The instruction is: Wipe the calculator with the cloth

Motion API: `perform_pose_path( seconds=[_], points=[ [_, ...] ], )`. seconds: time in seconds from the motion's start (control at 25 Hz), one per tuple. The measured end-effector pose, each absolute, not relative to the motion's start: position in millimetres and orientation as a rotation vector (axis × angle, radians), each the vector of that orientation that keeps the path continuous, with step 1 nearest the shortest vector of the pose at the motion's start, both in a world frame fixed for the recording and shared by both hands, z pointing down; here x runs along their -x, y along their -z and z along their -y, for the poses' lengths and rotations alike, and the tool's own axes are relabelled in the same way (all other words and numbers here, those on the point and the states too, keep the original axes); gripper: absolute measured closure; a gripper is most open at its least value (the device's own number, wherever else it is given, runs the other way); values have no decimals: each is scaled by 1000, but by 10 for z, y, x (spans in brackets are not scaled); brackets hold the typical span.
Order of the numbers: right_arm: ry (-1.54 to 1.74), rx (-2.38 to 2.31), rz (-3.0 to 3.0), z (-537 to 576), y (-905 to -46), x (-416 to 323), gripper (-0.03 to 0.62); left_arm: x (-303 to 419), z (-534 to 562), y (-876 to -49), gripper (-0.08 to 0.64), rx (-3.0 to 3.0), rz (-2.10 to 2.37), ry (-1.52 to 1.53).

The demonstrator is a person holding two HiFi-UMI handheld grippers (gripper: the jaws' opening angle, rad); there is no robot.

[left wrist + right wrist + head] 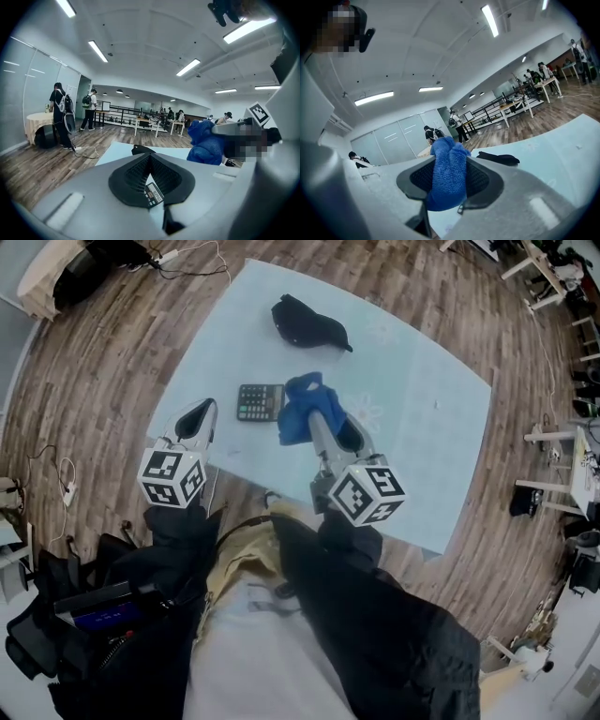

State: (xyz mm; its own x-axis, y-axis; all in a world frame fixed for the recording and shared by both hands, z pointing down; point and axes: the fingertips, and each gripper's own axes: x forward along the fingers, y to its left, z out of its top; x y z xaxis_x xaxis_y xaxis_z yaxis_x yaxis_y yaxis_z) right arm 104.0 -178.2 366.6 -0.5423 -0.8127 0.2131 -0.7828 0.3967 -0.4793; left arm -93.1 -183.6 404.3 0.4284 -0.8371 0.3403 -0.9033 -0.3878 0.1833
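Note:
A dark calculator (260,401) lies flat near the middle of the pale blue table (422,418). My right gripper (322,414) is shut on a blue cloth (298,412), which hangs just right of the calculator, a little above the table. In the right gripper view the cloth (447,176) fills the gap between the jaws of that gripper (449,164). My left gripper (200,416) hovers left of the calculator and short of it, shut and holding nothing. Through the slit below its tips (150,161) part of the calculator (153,194) shows, with the cloth (206,143) to the right.
A black soft item (309,324) lies at the far side of the table. Wooden floor surrounds the table, with cables (187,263) at the top left. A black bag (84,615) sits by the person's legs. People and tables (150,123) stand far off.

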Motion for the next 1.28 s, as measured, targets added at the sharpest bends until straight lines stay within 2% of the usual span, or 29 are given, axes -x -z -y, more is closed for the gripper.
perform_pose_path(
  seconds=[0.36, 0.8, 1.28],
  points=[
    [923, 1468, -2626, 2318, -3885, -1248, 442, 676, 2315, -4318, 557, -2264, 1467, -332],
    [1005, 1603, -2787, 2599, -4476, -712, 442, 1147, 2430, -5055, 557, -2102, 1382, -360],
    [1120, 1751, -2972, 2701, -5538, -509, 442, 1110, 2643, -5773, 557, -2034, 1231, -462]
  ],
)
